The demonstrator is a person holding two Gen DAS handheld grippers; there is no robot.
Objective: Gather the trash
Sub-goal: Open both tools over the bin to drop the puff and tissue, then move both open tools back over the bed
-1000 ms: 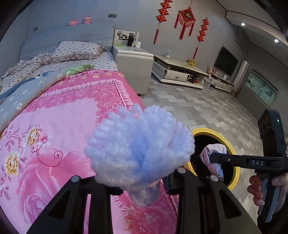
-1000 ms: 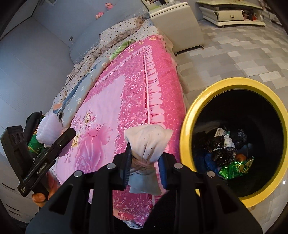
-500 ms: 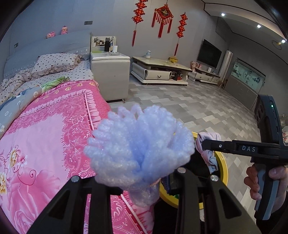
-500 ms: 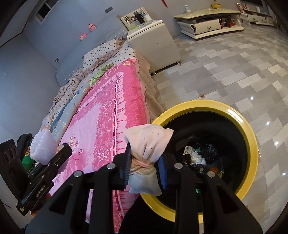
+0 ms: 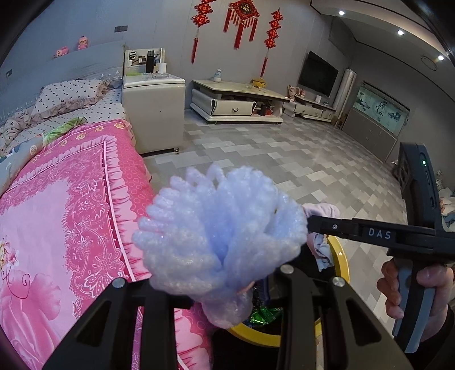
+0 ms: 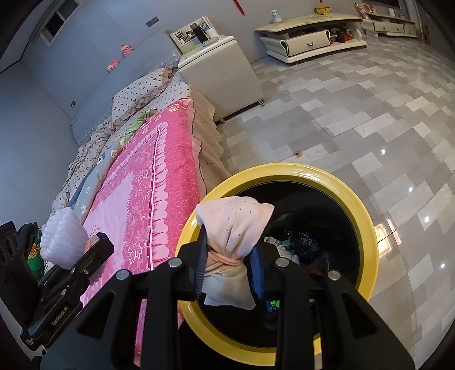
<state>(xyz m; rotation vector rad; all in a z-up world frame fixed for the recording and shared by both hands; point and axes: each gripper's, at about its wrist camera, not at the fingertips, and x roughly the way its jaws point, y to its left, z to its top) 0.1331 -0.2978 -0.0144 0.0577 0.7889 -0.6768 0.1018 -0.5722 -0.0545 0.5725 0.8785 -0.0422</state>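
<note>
Count on inspection: two black two-finger claws, left claw (image 5: 227, 287) and right claw (image 6: 227, 273). One crumpled white foam net wad (image 5: 219, 233). One pale pink bundled cloth (image 6: 233, 227). One round black trash bin with yellow rim (image 6: 366, 227). One bed with pink floral cover (image 6: 148, 182). Two small pink dolls (image 5: 72, 47) on the headboard ledge. Three red hanging knot ornaments (image 5: 241, 20).

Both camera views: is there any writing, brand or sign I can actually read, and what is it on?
"DAS": white letters on the side of the right gripper, seen from the left wrist.
"GenRobot.AI": on the side of the left gripper, seen from the right wrist; small, so read with some doubt.
Red wall ornament: gold character, too blurred to read.
Framed painting: calligraphy, not legible.
</note>
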